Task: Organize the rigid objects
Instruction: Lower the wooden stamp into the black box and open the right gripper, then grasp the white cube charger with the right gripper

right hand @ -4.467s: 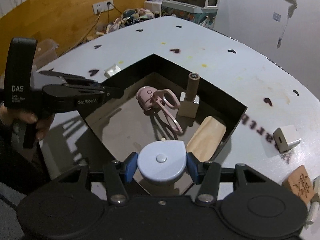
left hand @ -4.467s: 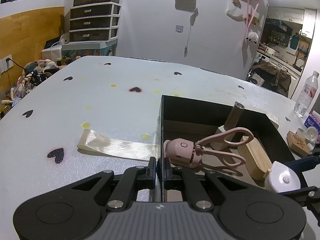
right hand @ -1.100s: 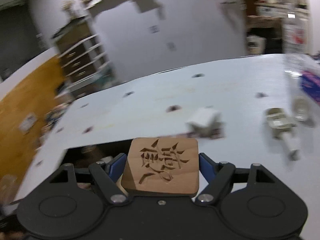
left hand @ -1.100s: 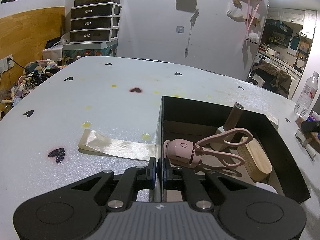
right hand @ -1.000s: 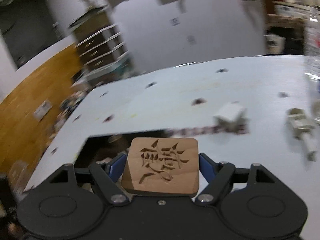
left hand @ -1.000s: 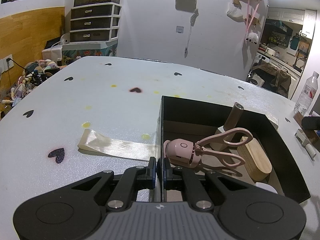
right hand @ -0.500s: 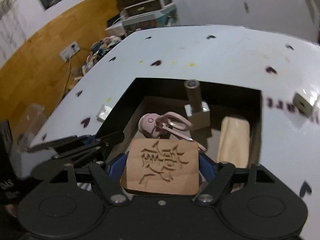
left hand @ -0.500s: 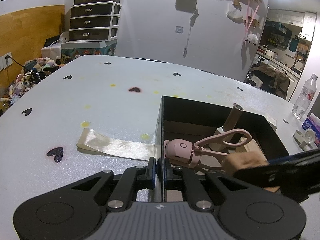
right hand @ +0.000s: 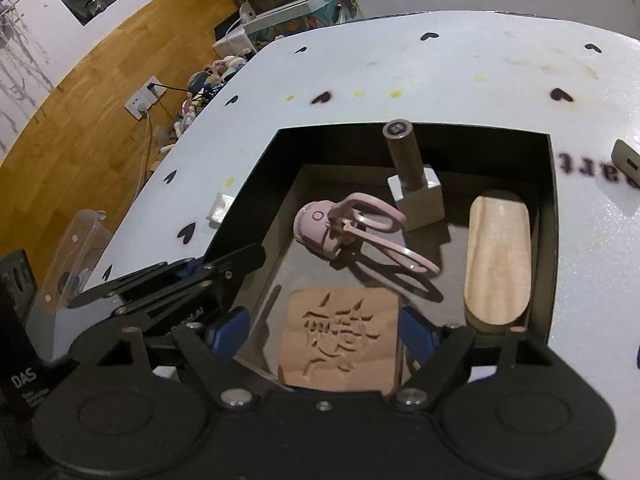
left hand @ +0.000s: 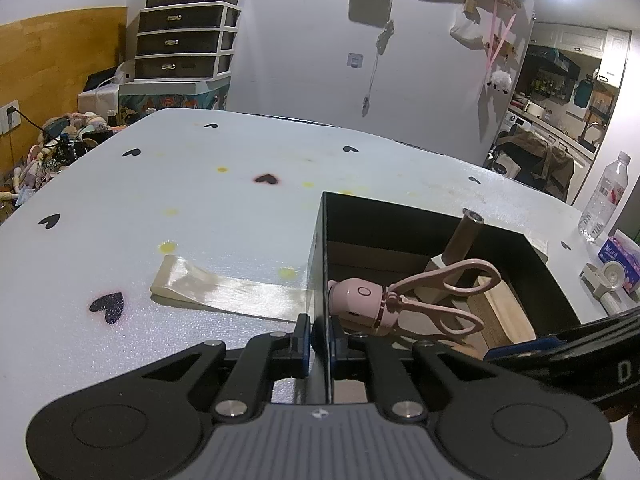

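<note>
A black box [right hand: 553, 200] holds a pink curler-like tool [right hand: 320, 232], a brown cylinder on a white base [right hand: 404, 156] and an oblong wooden block [right hand: 498, 260]. My left gripper [left hand: 319, 338] is shut on the box's near wall [left hand: 318, 264]; the right wrist view shows it at the box's left rim. My right gripper [right hand: 322, 332] hovers over the box's near end with its jaws opening. A carved wooden tile [right hand: 340, 336] lies blurred between them, with a gap beside the left pad [right hand: 230, 330]. The pads no longer press on it.
A strip of clear tape [left hand: 224, 292] lies on the white table left of the box. A water bottle [left hand: 604, 200], a tissue pack [left hand: 616, 252] and a small white holder [left hand: 604, 284] stand at the right. A grey adapter [right hand: 628, 160] sits beyond the box.
My right gripper carried the carved tile from over the table to above the box, tilted down, and its jaws have spread off the tile. The left gripper has kept still on the box wall.
</note>
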